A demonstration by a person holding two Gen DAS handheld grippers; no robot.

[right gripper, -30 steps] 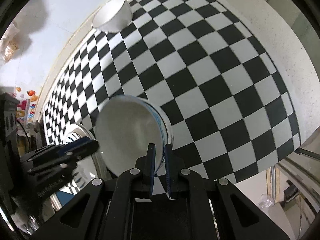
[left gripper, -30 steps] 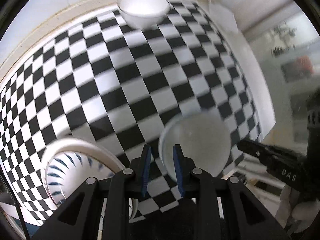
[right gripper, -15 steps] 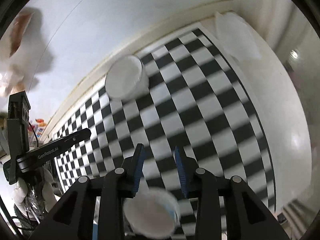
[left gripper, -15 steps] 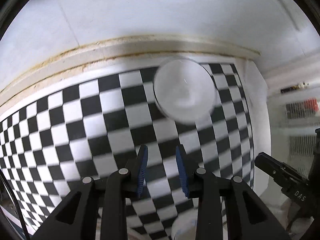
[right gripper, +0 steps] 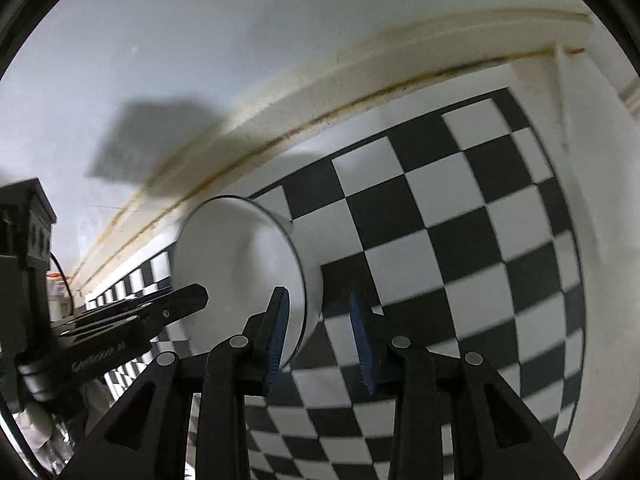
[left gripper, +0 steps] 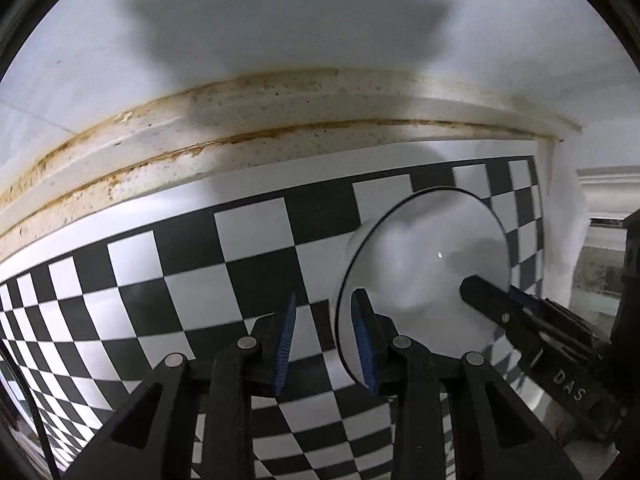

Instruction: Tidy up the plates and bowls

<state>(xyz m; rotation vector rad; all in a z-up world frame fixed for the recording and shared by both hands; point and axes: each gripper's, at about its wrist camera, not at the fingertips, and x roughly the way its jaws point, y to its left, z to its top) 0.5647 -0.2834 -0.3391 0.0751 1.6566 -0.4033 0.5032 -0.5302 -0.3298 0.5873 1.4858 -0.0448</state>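
Note:
A white bowl with a thin dark rim (left gripper: 420, 280) stands on the checkered cloth near the back wall. My left gripper (left gripper: 326, 340) is open, and the bowl's left rim sits between its blue pads. The same bowl (right gripper: 240, 264) shows in the right wrist view. My right gripper (right gripper: 318, 340) is open, and the bowl's right rim sits between its fingers. The right gripper's finger also shows in the left wrist view (left gripper: 492, 300), reaching into the bowl.
The black-and-white checkered cloth (left gripper: 200, 280) covers the counter up to a stained cream ledge (left gripper: 280, 120) and a white wall (right gripper: 200, 40). The cloth's right edge (right gripper: 576, 240) meets bare white counter.
Both grippers have moved forward from the near bowls to the far white bowl. The right gripper let go of the blue-rimmed bowl and opened. Both now straddle the far bowl's rim.

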